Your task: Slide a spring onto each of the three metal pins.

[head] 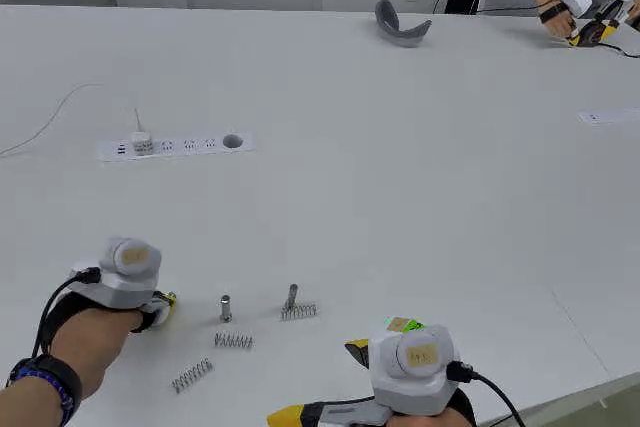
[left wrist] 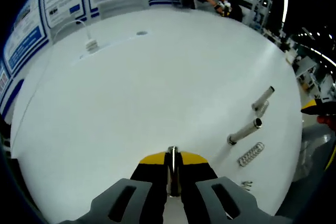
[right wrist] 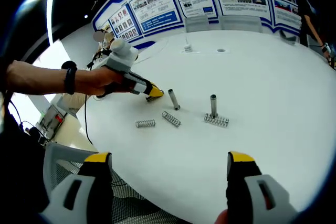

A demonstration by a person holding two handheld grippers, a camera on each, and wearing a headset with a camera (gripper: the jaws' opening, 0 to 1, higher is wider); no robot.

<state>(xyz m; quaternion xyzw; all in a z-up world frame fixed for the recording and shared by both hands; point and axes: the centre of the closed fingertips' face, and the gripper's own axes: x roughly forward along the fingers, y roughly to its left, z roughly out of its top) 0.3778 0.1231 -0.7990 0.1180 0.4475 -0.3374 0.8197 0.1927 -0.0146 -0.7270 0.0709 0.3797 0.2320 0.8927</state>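
Observation:
Two metal pins stand upright on the white table, one (head: 225, 308) left of the other (head: 291, 297); in the right gripper view they are the left pin (right wrist: 173, 99) and the right pin (right wrist: 213, 105). One spring (head: 299, 312) lies at the foot of the right pin, a second spring (head: 233, 341) lies in front of the left pin, and a third spring (head: 191, 375) lies nearer me. My left gripper (head: 163, 300) rests just left of the pins, shut on a thin metal pin (left wrist: 172, 169). My right gripper (right wrist: 168, 160) hangs open near the table's front edge, jaws wide apart and aimed at the parts.
A white power strip (head: 175, 145) with a cable lies at mid-left. A grey curved object (head: 400, 25) sits at the far side. Another person's hands (head: 560, 15) work with grippers at the far right. A paper label (head: 605, 117) lies right. The table edge (head: 590, 387) runs close at lower right.

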